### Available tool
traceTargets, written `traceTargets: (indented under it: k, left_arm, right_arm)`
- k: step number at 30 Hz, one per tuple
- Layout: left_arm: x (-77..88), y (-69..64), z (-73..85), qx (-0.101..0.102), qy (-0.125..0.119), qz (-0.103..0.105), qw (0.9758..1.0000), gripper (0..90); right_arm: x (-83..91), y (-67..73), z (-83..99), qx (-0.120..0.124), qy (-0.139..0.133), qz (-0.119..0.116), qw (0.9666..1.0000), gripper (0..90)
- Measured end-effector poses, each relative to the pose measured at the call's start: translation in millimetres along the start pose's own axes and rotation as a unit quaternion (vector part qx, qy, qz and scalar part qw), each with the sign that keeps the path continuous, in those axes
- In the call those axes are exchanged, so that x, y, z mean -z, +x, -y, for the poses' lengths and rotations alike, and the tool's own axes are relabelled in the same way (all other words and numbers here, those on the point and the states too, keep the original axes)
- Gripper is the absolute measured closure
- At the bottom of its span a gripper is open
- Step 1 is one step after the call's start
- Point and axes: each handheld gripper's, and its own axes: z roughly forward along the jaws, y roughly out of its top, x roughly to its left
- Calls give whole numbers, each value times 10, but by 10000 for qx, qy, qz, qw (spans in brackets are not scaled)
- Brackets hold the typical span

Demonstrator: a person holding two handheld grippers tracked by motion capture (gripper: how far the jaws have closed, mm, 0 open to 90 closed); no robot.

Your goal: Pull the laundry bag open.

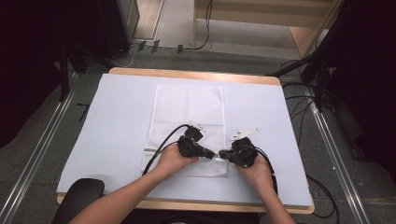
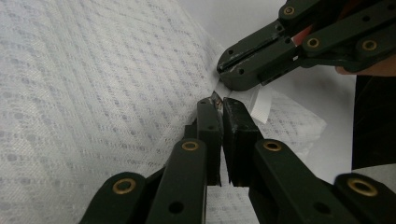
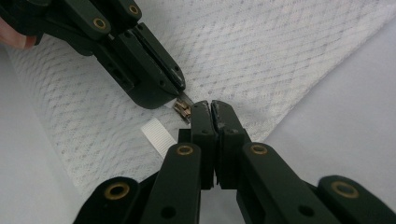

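Note:
A white mesh bag (image 1: 189, 112) lies flat in the middle of the white-covered table (image 1: 116, 126). Both grippers meet tip to tip at the bag's near right corner. My left gripper (image 1: 211, 154) (image 2: 218, 101) is shut on the small metal zipper pull (image 3: 182, 110). My right gripper (image 1: 222, 154) (image 3: 210, 105) faces it from the right and is shut on the bag's mesh edge right beside the zipper's end. A short white ribbon tab (image 3: 156, 134) (image 2: 259, 101) sticks out of the bag under the right gripper's tips.
The person's forearms come in from the near edge, and black cables (image 1: 161, 147) trail from both grippers across the bag and table. A black rounded seat (image 1: 84, 190) sits at the near left corner. The table's wooden rim (image 1: 196, 73) runs along the far side.

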Motion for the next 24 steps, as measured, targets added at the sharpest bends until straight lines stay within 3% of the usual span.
traceTargets:
  k: [10, 18, 20, 24]
  left_arm:
    - [15, 0, -18, -55, 100, -18, 9999, 878]
    - [37, 56, -28, 229, 127, 212, 9994, 880]
    - [47, 82, -29, 381, 124, 335, 9986, 881]
    - [98, 139, -28, 515, 155, 360, 9979, 881]
  right_arm:
    - [-7, 17, -5, 167, 7, 42, 9999, 900]
    - [-7, 26, 23, 390, -70, 59, 9992, 900]
    - [-6, 25, 27, 387, -80, 36, 9992, 900]
    - [-6, 19, 31, 415, -84, 25, 9991, 900]
